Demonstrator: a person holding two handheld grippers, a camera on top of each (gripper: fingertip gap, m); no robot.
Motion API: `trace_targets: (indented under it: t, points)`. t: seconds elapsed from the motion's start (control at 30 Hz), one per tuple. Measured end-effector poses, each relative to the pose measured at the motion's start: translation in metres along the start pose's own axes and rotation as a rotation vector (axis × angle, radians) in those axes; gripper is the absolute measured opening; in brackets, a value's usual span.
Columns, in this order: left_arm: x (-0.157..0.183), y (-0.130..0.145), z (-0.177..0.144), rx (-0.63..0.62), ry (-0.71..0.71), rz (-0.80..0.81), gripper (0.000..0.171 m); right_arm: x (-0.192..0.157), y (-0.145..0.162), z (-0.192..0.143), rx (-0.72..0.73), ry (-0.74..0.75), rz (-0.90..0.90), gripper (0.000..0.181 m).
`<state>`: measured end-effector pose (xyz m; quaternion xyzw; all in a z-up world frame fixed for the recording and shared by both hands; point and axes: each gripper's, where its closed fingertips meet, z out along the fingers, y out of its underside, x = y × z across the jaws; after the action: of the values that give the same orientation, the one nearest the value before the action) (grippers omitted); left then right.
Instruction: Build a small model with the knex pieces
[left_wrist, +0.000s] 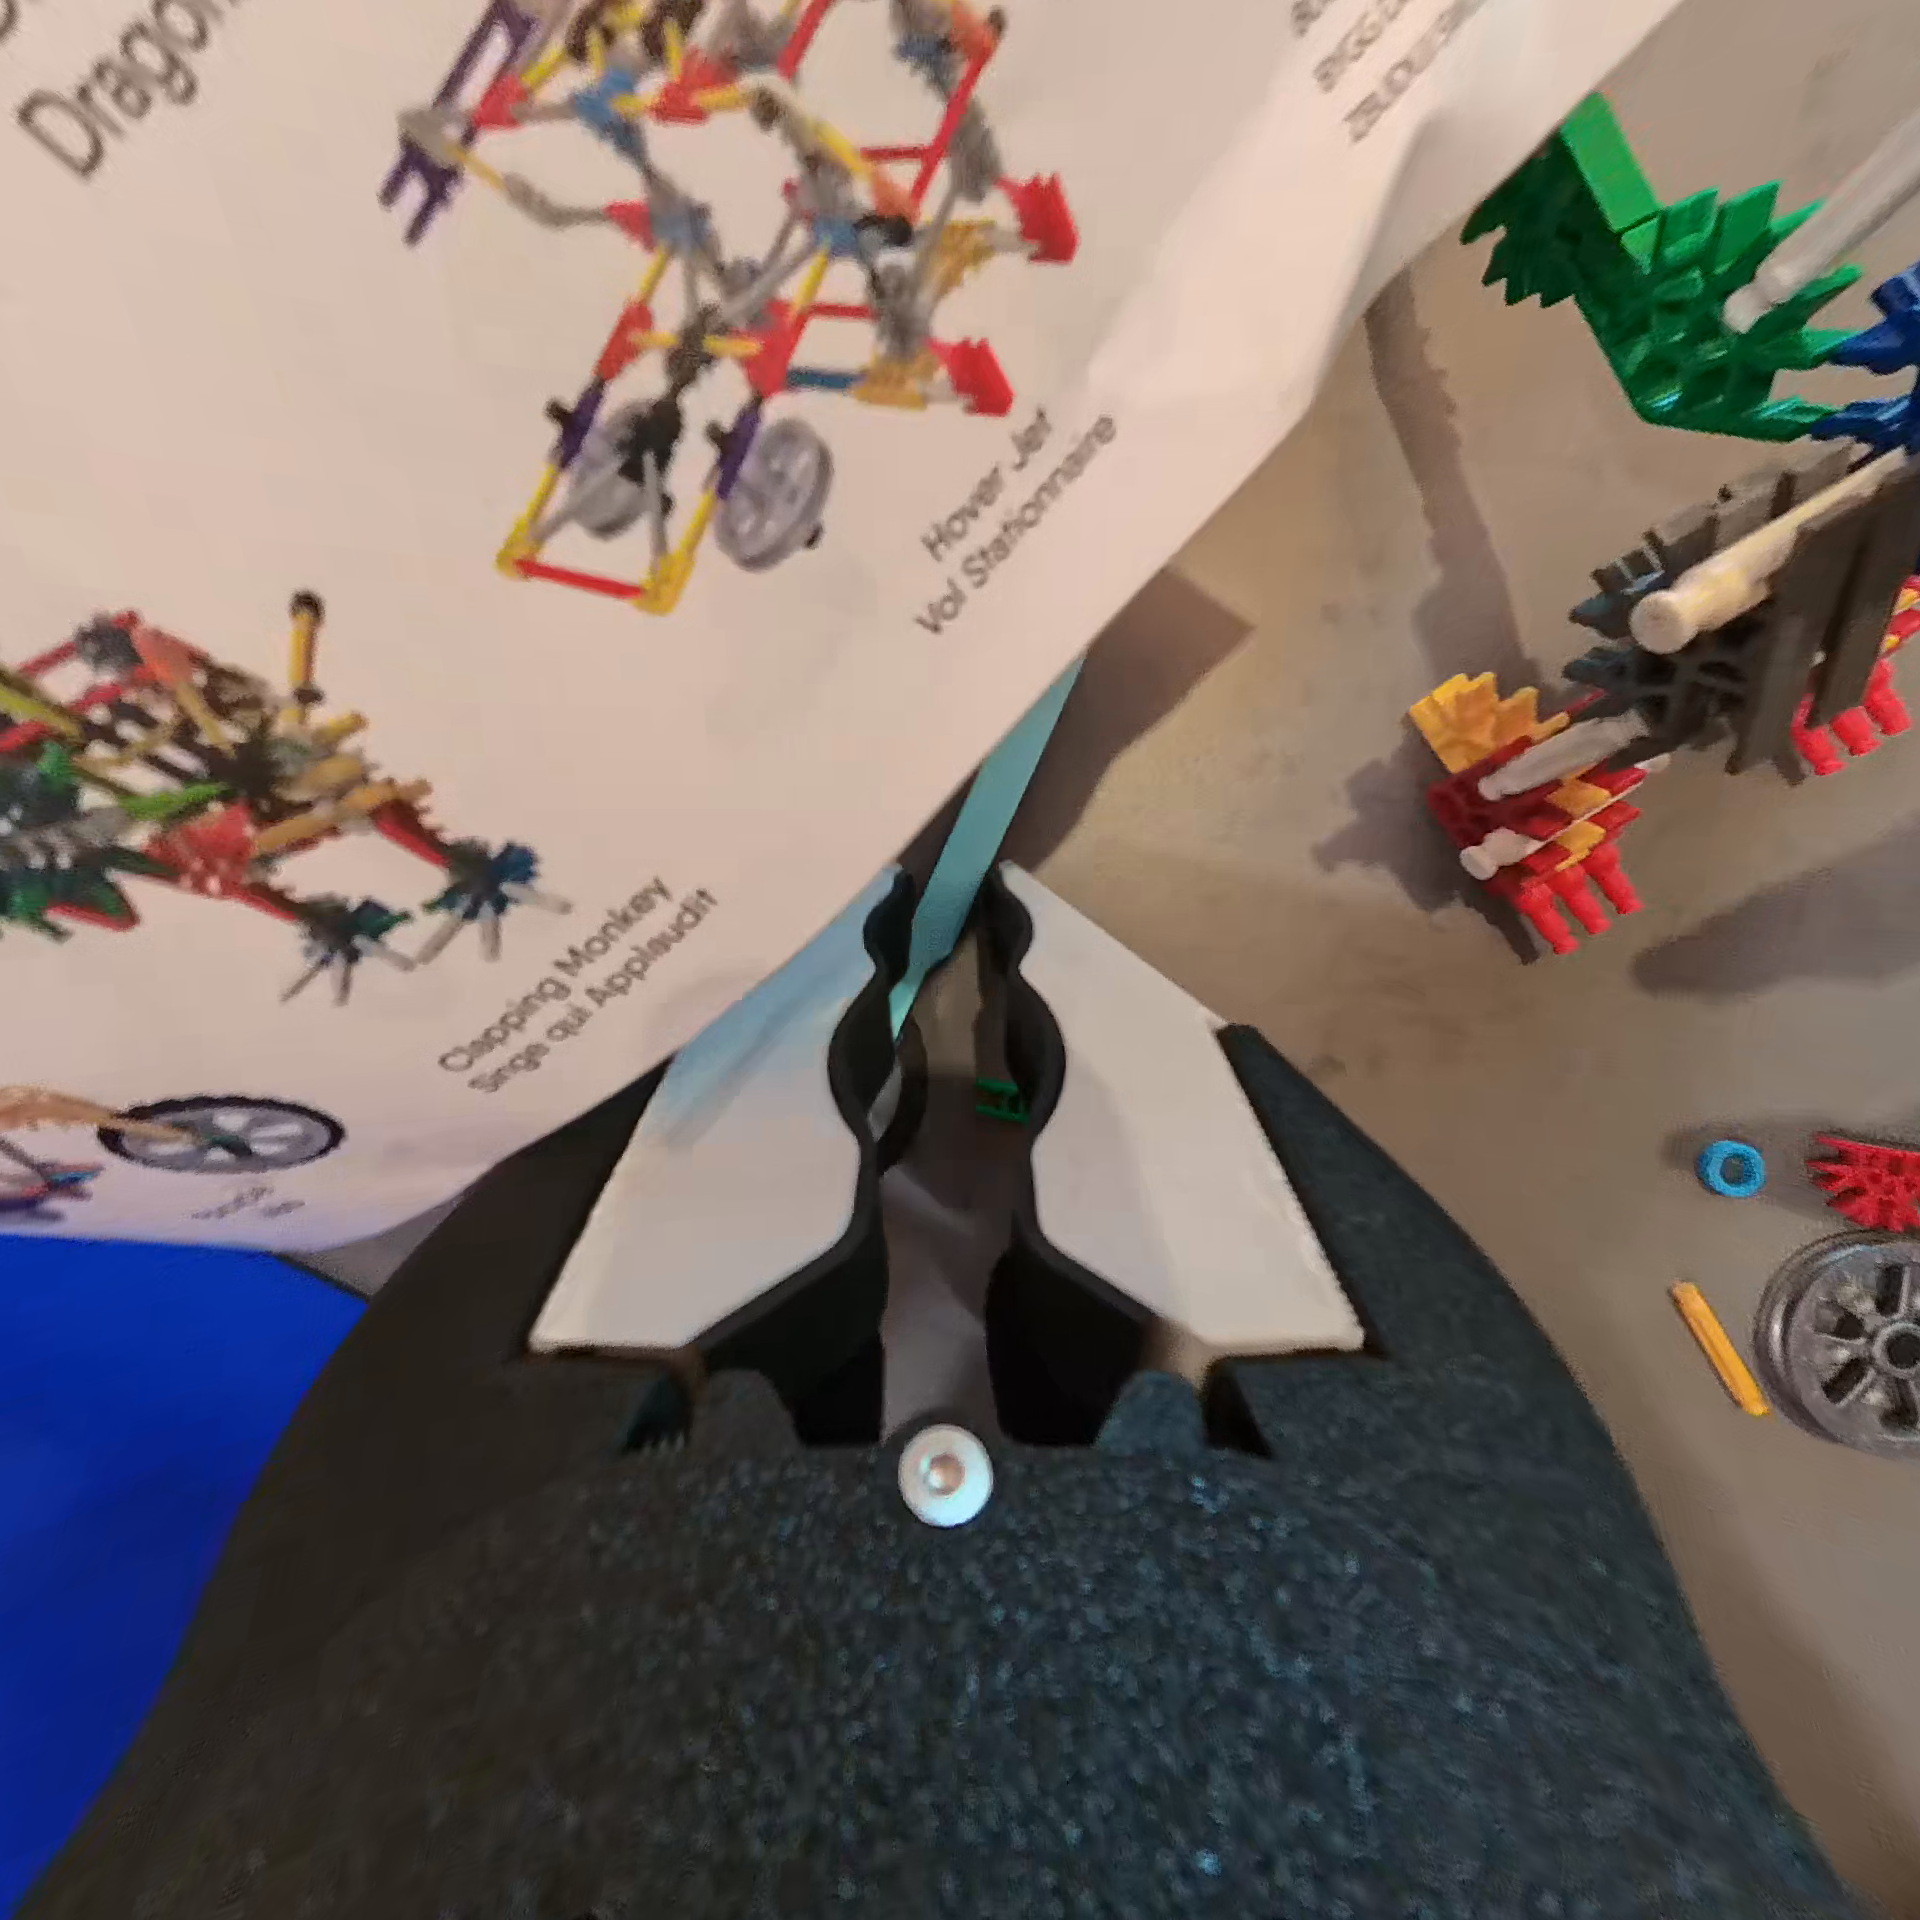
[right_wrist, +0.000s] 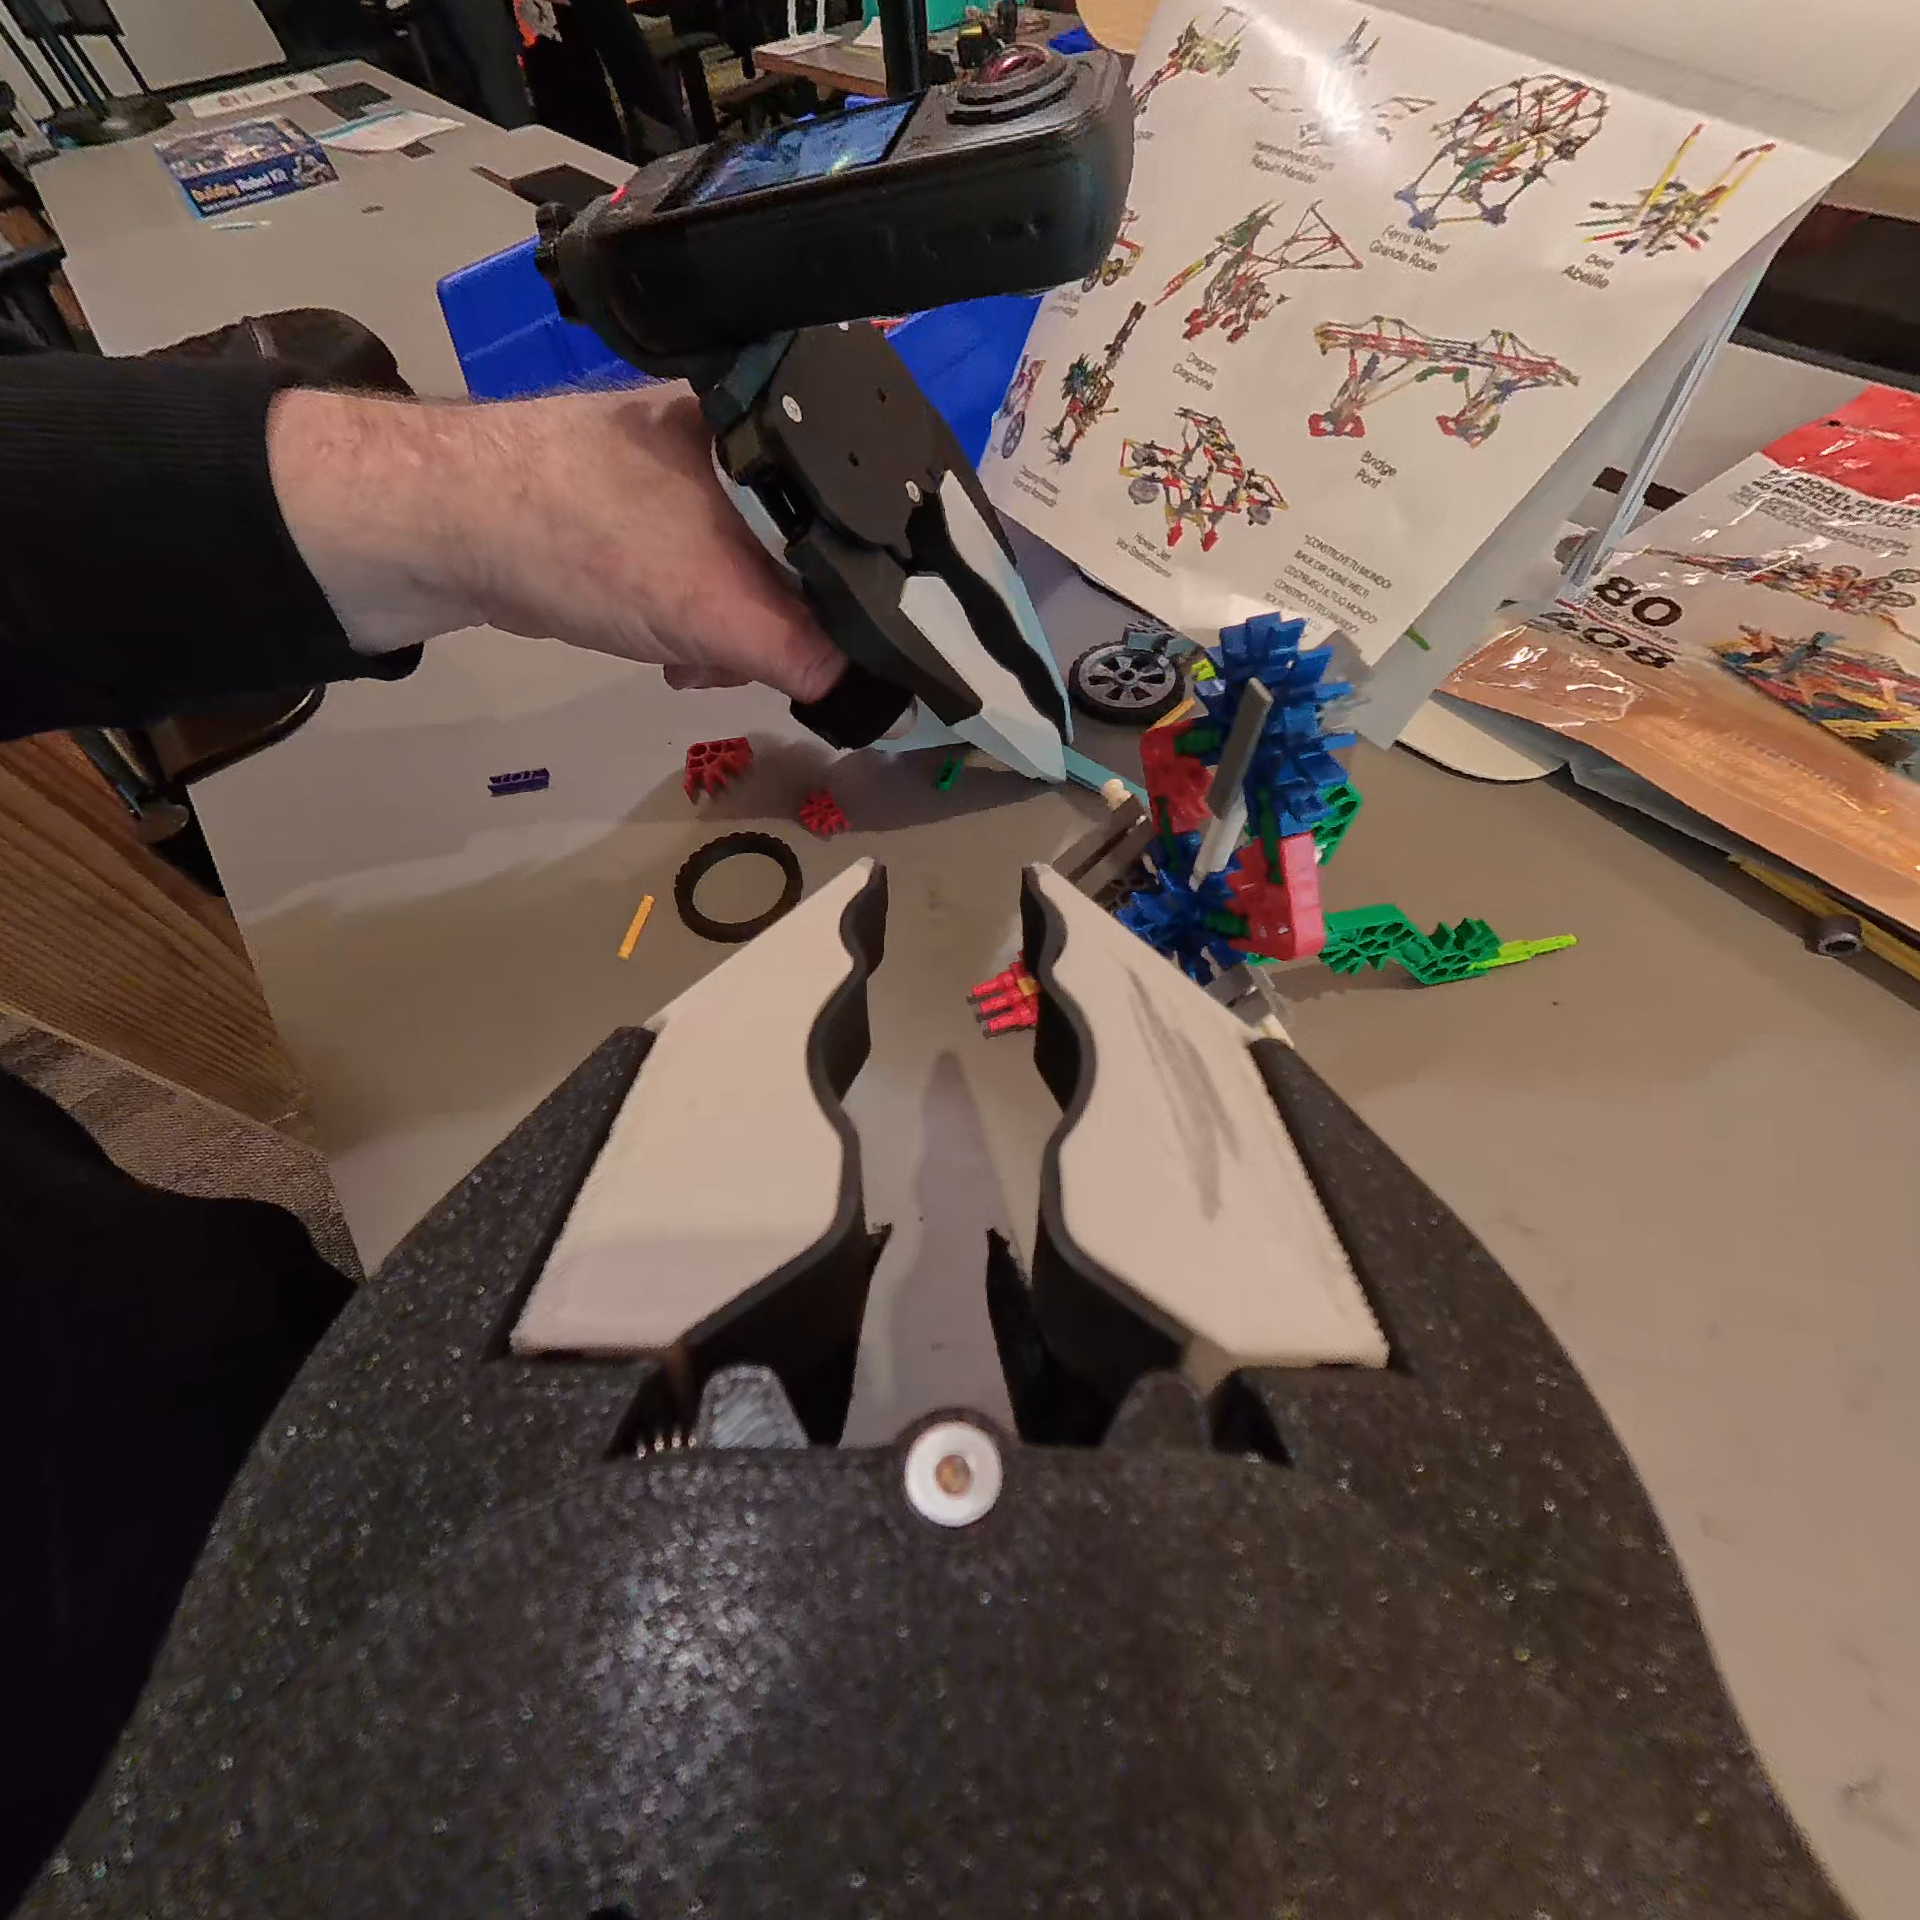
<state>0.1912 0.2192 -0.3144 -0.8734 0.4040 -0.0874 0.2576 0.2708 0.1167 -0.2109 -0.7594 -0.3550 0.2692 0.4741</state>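
Observation:
My left gripper (left_wrist: 951, 883) is shut on a thin light-blue rod (left_wrist: 1003, 779) that sticks out past its tips. In the right wrist view a hand holds this gripper (right_wrist: 1049, 753) low over the grey table, and the rod (right_wrist: 1112, 784) points at a toy model (right_wrist: 1247, 821) built of blue, red and green connectors. The same model (left_wrist: 1662, 582) is at the upper right of the left wrist view. My right gripper (right_wrist: 954, 878) is open and empty just above the table. It is to the left of the model, with a small red connector (right_wrist: 1003, 1003) showing between its fingers.
A printed sheet of model pictures (right_wrist: 1403, 312) leans up behind the model, with a blue bin (right_wrist: 499, 322) behind it. Loose on the table are a black tyre ring (right_wrist: 738, 888), a yellow rod (right_wrist: 636, 925), red connectors (right_wrist: 717, 769), a purple piece (right_wrist: 517, 779) and a grey wheel (left_wrist: 1860, 1351). A parts bag (right_wrist: 1714, 707) lies at the right. The purple piece (right_wrist: 517, 779) sits 20 cm or so from the ends of my left fingers.

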Motion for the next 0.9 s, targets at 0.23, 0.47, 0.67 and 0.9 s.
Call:
trace_targets:
  t: [0.23,0.47,0.67,0.9]
  points:
    - [0.006,-0.004,-0.011,0.048,0.024,-0.024,0.006,0.0,-0.003,0.004,0.008,-0.047,-0.013,0.025]
    - [0.019,0.0,-0.059,0.118,0.087,-0.029,0.007,-0.018,-0.003,0.013,0.008,-0.148,-0.042,0.025]
    - [0.006,0.023,-0.132,0.161,0.026,0.004,0.007,-0.049,-0.01,0.028,0.013,-0.254,-0.072,0.021]
    - [-0.085,0.069,-0.248,0.216,-0.19,-0.134,0.006,-0.085,-0.02,0.051,0.006,-0.33,-0.093,0.021]
